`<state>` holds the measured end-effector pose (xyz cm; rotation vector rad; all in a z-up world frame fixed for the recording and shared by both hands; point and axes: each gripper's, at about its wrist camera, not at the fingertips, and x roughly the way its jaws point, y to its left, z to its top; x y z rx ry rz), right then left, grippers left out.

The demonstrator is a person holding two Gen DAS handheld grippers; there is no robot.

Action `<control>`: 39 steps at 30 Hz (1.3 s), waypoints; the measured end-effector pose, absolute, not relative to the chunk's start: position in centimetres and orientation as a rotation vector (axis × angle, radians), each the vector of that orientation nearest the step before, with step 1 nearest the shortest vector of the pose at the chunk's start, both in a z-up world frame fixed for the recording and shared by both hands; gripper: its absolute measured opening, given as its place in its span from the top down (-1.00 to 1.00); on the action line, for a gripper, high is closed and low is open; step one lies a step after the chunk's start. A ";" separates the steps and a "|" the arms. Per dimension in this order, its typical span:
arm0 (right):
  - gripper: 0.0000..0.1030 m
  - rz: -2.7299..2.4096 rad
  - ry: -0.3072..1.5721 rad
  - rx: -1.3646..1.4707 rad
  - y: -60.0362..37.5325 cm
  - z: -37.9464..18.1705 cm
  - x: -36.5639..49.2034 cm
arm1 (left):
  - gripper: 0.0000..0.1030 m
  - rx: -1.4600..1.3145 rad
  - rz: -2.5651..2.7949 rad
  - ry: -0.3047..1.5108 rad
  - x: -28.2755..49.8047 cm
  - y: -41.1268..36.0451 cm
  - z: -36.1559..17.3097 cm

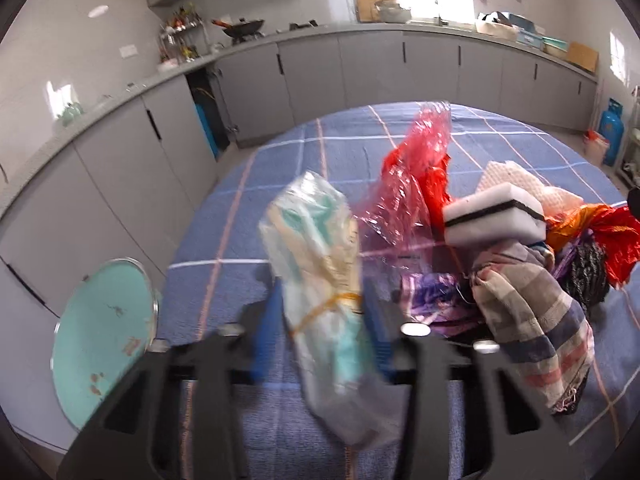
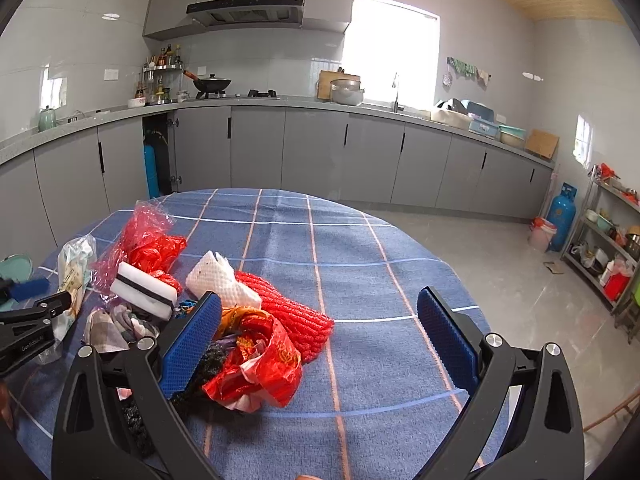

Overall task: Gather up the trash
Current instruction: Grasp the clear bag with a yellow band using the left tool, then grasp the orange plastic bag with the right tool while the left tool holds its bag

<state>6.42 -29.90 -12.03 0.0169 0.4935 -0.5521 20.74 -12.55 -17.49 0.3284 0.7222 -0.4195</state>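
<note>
Blue-padded left tool (image 1: pixel 320 320) clamps a clear plastic packet (image 1: pixel 320 248); right tool (image 2: pixel 320 344) gapes wide, holding nothing.

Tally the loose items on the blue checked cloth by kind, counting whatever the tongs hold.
Plastic bags and wrappers: 3 (clear packet in the left tongs, pink film, red bag)
Sponges: 1
Paper towels: 1
Red mesh nets: 1
Striped rags: 1
Total: 7
</note>
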 end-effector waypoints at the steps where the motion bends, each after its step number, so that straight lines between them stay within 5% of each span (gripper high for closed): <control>1: -0.87 -0.554 0.496 0.019 -30.0 -12.1 6.4 | 0.69 0.327 -0.434 0.728 20.7 -12.6 -17.5; 9: -0.82 -0.540 0.538 0.050 -30.8 -12.5 6.3 | 0.83 0.296 -0.446 0.675 19.3 -11.5 -16.6; 15: -0.39 -0.478 0.614 0.097 -31.4 -13.2 7.3 | 0.83 0.324 -0.423 0.608 18.1 -11.4 -15.4; 19: 0.11 -0.415 0.665 0.099 -30.8 -13.7 7.7 | 0.83 0.318 -0.422 0.600 17.9 -11.3 -14.9; 20: 0.41 -0.397 0.679 0.102 -30.6 -13.8 7.8 | 0.83 0.316 -0.422 0.597 18.1 -11.0 -14.7; 22: 0.68 -0.383 0.703 0.095 -30.2 -14.2 7.7 | 0.83 0.314 -0.416 0.582 18.1 -10.7 -14.2; 39: 0.80 -0.367 0.525 0.059 -27.0 -8.7 7.2 | 0.83 0.270 -0.294 0.491 17.2 -6.3 -10.9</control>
